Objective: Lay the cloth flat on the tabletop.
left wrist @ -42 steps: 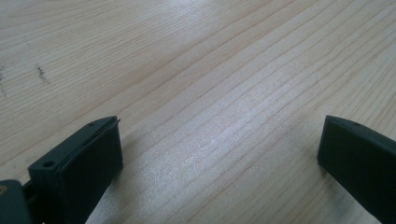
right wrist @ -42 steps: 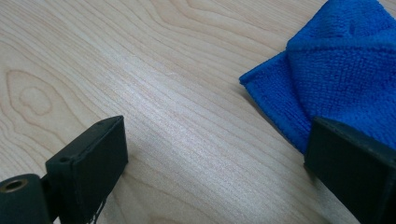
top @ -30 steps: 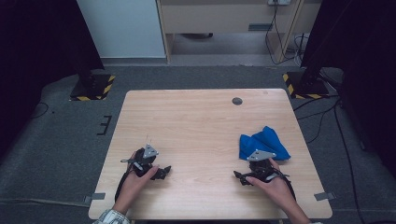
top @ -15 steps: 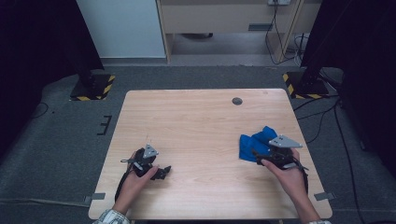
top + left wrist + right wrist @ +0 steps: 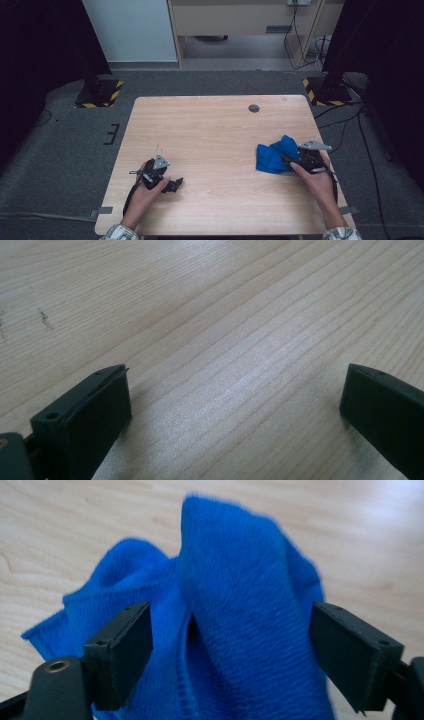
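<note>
A crumpled blue cloth [image 5: 272, 157] lies on the right part of the wooden table [image 5: 210, 130]. My right gripper [image 5: 289, 160] sits at the cloth's right edge and points left into it. In the right gripper view it [image 5: 230, 652] is open, with a raised fold of the cloth [image 5: 240, 595] standing between its two black jaws. My left gripper [image 5: 174, 184] rests low over the table near the front left. Its jaws are wide open [image 5: 235, 410] with bare wood [image 5: 215, 315] between them.
A small dark round disc [image 5: 254, 108] is set into the table near its far edge. Around the table are grey floor, stands with yellow-black striped bases [image 5: 100, 95], and cables [image 5: 345, 120] at the right.
My right gripper has swung from the cloth's near side round to its right edge and now faces left into it. The left gripper has stayed put.
</note>
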A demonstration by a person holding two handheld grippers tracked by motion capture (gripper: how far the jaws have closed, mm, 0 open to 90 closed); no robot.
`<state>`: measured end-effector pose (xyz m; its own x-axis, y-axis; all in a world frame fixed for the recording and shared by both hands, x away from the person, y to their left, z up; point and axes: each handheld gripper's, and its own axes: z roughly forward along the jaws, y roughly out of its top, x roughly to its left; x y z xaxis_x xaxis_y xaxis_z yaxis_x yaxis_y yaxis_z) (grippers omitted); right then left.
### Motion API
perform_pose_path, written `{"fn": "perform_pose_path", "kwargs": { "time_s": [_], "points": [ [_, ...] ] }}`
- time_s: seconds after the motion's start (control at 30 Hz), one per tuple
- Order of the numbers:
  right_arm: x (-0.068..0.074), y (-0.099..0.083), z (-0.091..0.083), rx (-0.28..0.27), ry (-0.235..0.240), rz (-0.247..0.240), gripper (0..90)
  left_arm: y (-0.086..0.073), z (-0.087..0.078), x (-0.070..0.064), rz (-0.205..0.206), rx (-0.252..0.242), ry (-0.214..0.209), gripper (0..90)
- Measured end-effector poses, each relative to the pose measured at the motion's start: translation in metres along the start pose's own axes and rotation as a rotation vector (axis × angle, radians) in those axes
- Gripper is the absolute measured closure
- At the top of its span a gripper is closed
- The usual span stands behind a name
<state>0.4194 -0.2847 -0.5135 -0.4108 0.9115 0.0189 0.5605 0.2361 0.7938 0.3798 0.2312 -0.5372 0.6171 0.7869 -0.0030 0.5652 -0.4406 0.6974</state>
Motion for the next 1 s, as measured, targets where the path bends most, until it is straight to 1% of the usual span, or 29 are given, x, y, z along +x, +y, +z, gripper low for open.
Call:
{"fn": "perform_pose_path", "kwargs": {
  "time_s": [0.03, 0.07, 0.13, 0.17, 0.2, 0.27, 0.3, 0.33, 0.37, 0.4, 0.43, 0.47, 0.5, 0.53, 0.63, 0.67, 0.73, 0.77, 0.8, 0.87, 0.97, 1.0],
  "points": [
    [-0.001, -0.003, 0.006, 0.048, 0.006, -0.007, 17.5, 0.0, 0.0, 0.0, 0.0, 0.0, 0.0, 0.0],
    [-0.001, -0.004, 0.008, 0.059, 0.01, -0.009, 18.9, 0.0, 0.0, 0.0, 0.0, 0.0, 0.0, 0.0],
    [0.0, -0.006, 0.013, 0.085, 0.022, -0.015, 25.3, 0.0, 0.0, 0.0, 0.0, 0.0, 0.0, 0.0],
    [0.0, -0.006, 0.013, 0.085, 0.022, -0.015, 25.3, 0.0, 0.0, 0.0, 0.0, 0.0, -0.001, 0.0],
    [0.0, -0.007, 0.014, 0.102, 0.024, -0.02, 28.9, 0.0, 0.0, 0.0, 0.0, 0.0, -0.001, 0.0],
    [0.002, -0.008, 0.015, 0.116, 0.033, -0.029, 39.5, 0.0, 0.0, 0.0, 0.001, 0.0, -0.001, 0.0],
    [0.003, -0.008, 0.015, 0.115, 0.043, -0.044, 49.4, 0.0, 0.0, 0.0, 0.001, 0.0, -0.001, 0.0],
    [0.004, -0.008, 0.014, 0.109, 0.047, -0.044, 54.3, 0.0, 0.0, 0.0, 0.001, 0.0, -0.001, 0.0],
    [0.004, -0.008, 0.014, 0.109, 0.047, -0.044, 54.3, 0.0, 0.0, 0.0, 0.001, 0.0, -0.001, 0.0],
    [0.003, -0.009, 0.013, 0.102, 0.061, -0.036, 61.9, 0.0, 0.0, 0.0, 0.001, 0.0, -0.001, 0.0],
    [0.003, -0.009, 0.013, 0.102, 0.061, -0.036, 61.9, 0.0, 0.0, 0.0, 0.001, 0.0, -0.001, 0.0],
    [0.003, -0.009, 0.013, 0.097, 0.069, -0.029, 66.6, 0.0, 0.0, 0.0, 0.0, 0.0, 0.0, 0.0],
    [0.002, -0.009, 0.013, 0.092, 0.075, -0.027, 68.4, 0.0, 0.0, 0.0, 0.0, 0.0, 0.0, 0.0],
    [0.002, -0.009, 0.012, 0.086, 0.087, -0.008, 70.6, 0.0, 0.0, 0.0, 0.0, 0.0, -0.001, 0.0],
    [0.001, -0.008, 0.011, 0.073, 0.1, 0.006, 72.8, 0.0, 0.0, 0.0, 0.0, 0.0, -0.001, 0.0],
    [0.002, -0.007, 0.009, 0.058, 0.119, 0.018, 73.1, 0.0, 0.0, 0.0, 0.0, 0.0, -0.001, 0.0],
    [0.003, -0.006, 0.008, 0.051, 0.126, 0.025, 73.7, 0.0, 0.0, 0.0, 0.001, 0.0, -0.001, 0.0],
    [0.006, -0.002, 0.005, 0.037, 0.151, 0.04, 73.7, 0.0, 0.0, 0.0, 0.0, 0.0, -0.001, 0.0],
    [0.009, 0.0, 0.004, 0.024, 0.163, 0.049, 73.8, 0.0, 0.0, 0.0, 0.001, 0.0, -0.001, 0.0],
    [0.011, 0.002, 0.003, 0.016, 0.172, 0.049, 73.8, 0.0, 0.0, 0.0, 0.0, 0.0, -0.001, 0.0],
    [0.021, 0.009, -0.001, -0.015, 0.202, 0.048, 73.8, 0.0, 0.0, 0.0, 0.001, 0.0, -0.001, 0.0],
    [0.027, 0.013, -0.003, -0.028, 0.216, 0.045, 73.8, 0.0, 0.0, 0.0, 0.0, 0.0, -0.001, 0.0]
  ]
}}
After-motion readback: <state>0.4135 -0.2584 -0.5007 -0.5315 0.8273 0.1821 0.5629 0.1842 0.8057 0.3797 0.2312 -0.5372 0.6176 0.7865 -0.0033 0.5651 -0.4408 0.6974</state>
